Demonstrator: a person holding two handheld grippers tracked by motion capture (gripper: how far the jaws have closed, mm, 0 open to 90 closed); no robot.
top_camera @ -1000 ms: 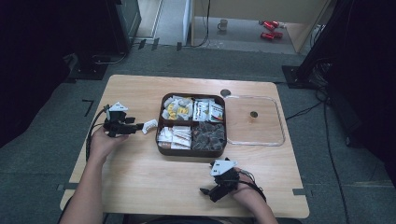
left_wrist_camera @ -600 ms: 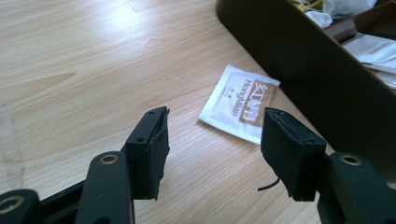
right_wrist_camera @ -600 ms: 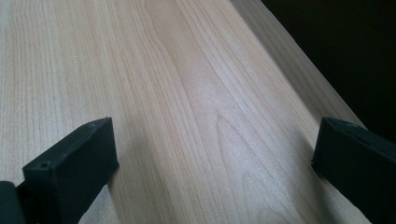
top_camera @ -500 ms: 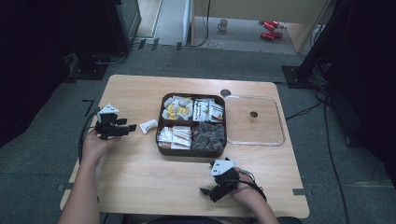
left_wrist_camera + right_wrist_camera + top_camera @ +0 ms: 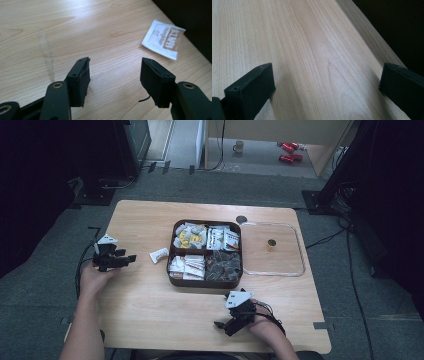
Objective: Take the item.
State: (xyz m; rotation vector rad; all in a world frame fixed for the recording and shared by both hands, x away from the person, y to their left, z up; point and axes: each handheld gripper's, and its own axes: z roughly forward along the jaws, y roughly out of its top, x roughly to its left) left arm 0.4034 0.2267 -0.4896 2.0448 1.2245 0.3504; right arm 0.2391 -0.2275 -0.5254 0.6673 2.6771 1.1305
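While left tool (image 5: 113, 75) gapes, sachet (image 5: 163, 38) lies apparently untouched.

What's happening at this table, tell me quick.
A person holds a hand-held gripper in each hand over a wooden table. The left hand-held gripper is open and empty, a white sachet lying on the wood just left of the compartmented snack tray. The right hand-held gripper rests open near the front edge. The clear lid lies beside the tray.

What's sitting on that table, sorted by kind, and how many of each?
Brown four-compartment tray of packets: 1
Clear lid with knob: 1
Loose white sachet: 1
Handheld tool: 2, left tool and right tool
Total: 5
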